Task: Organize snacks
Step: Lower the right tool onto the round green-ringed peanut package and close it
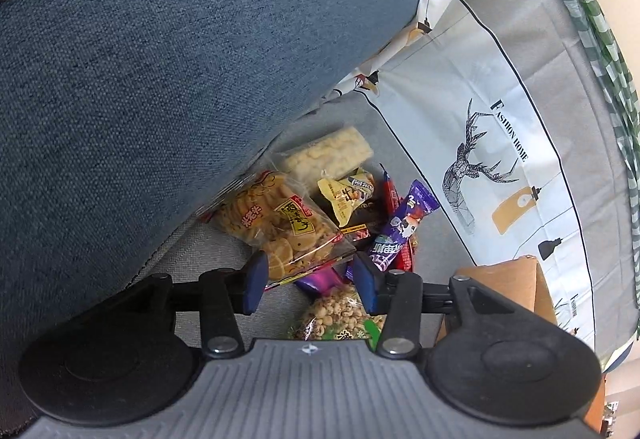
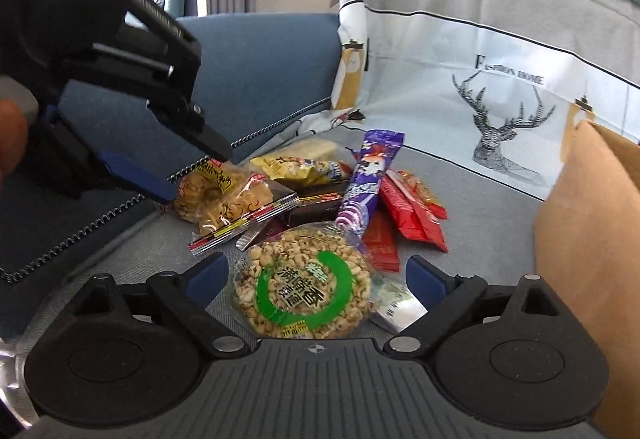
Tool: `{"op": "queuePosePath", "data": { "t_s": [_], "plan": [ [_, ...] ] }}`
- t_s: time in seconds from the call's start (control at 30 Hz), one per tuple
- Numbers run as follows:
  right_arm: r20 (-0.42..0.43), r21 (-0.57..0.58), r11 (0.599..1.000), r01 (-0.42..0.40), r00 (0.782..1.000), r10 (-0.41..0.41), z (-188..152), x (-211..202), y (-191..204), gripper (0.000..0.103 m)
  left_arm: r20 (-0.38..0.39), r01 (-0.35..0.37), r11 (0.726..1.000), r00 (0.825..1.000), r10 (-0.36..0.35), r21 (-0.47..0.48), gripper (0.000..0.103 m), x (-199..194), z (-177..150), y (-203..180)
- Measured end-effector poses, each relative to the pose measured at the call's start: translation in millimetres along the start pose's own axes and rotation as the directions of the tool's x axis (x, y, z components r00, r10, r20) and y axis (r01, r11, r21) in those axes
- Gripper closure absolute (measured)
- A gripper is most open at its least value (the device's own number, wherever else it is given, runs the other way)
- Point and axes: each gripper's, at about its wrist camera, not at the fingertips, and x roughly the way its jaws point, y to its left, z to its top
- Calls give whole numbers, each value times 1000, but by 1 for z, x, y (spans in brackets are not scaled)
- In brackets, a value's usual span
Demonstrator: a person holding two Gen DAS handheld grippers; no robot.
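Right wrist — puffed-grain pack (image 2: pixel 302 285) between tool (image 2: pixel 316 279) jaws

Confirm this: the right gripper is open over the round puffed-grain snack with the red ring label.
Not quite. The right wrist view shows the right gripper open over the round puffed-grain snack, but its ring label is green, not red.

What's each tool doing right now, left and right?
Left tool: open, empty, over the cracker bag.
Right tool: wide open, empty, straddling the round puffed-grain pack without pressing it.
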Motion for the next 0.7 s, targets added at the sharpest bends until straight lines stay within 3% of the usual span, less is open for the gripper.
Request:
{"op": "queuePosePath", "data": {
  "t_s": [0.3,0.43,0.7],
  "plan": [
    [-27,-74,997,-6,1000,4,-6,17,8,5,-8,4,1000,1000,-4,7,47,3,0,-1],
    [-19,-112,993,28,999,-30,-7,17,12,5,-11,5,1000,1000,-5,8,47,2,-1,-2],
    [-27,-97,993,60,998,-63,-5,22,5,2,-15,12,1000,1000,-12,8,45,2,0,-1]
  ]
}}
